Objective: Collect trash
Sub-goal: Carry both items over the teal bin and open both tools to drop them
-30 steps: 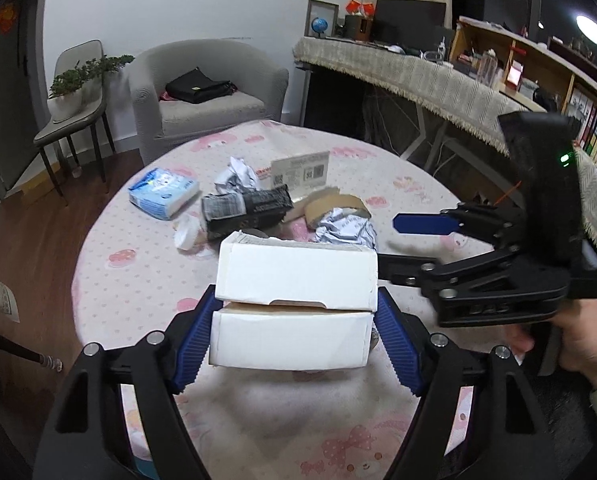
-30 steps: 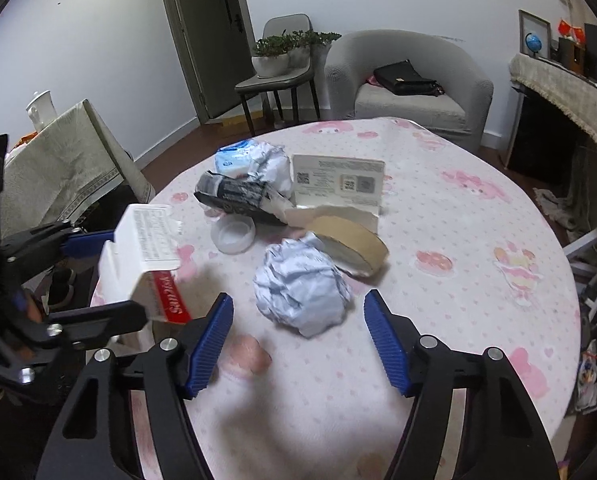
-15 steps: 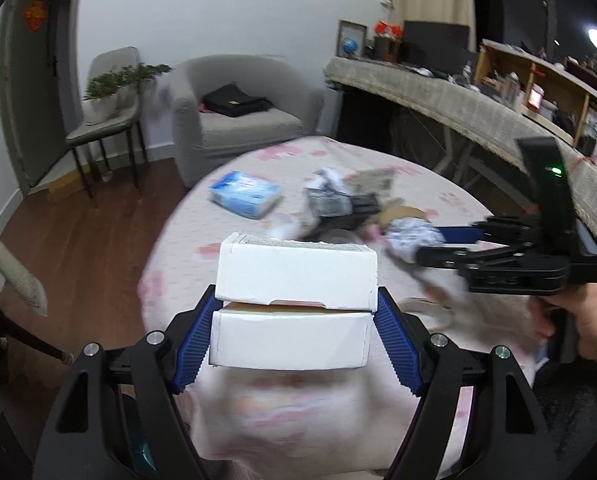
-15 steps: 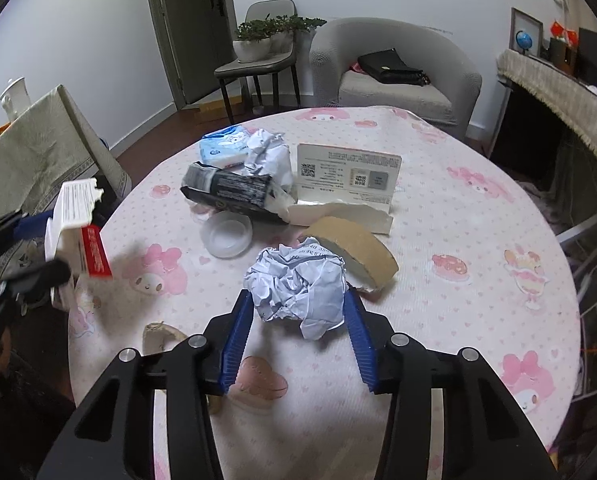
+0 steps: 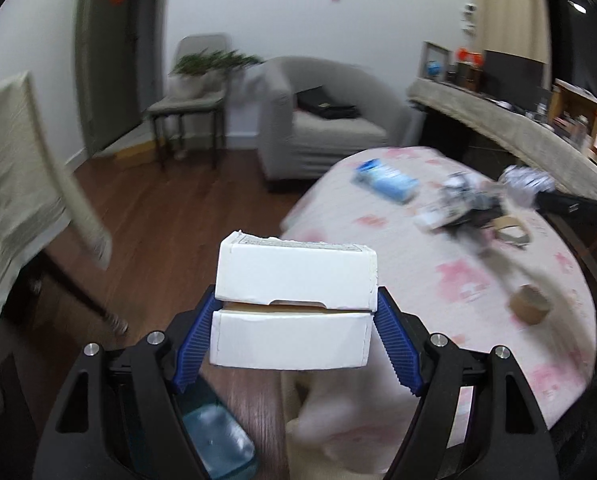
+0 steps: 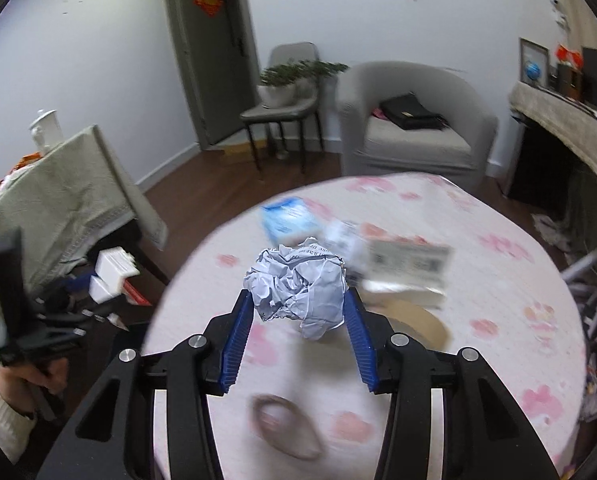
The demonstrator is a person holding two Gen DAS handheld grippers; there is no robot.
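since the earlier frame the right gripper [image 6: 298, 320] has closed on the crumpled paper ball [image 6: 298, 282] and lifted it above the round table [image 6: 498, 280], and the left gripper [image 5: 294, 324] has swung out past the table edge over the wood floor [image 5: 158, 220]. the left gripper clamps the white carton box [image 5: 294, 304]; its top print is too small to read. a card with qr codes [image 6: 408, 260] and a blue tissue pack [image 6: 288, 220] lie on the table, both blurred.
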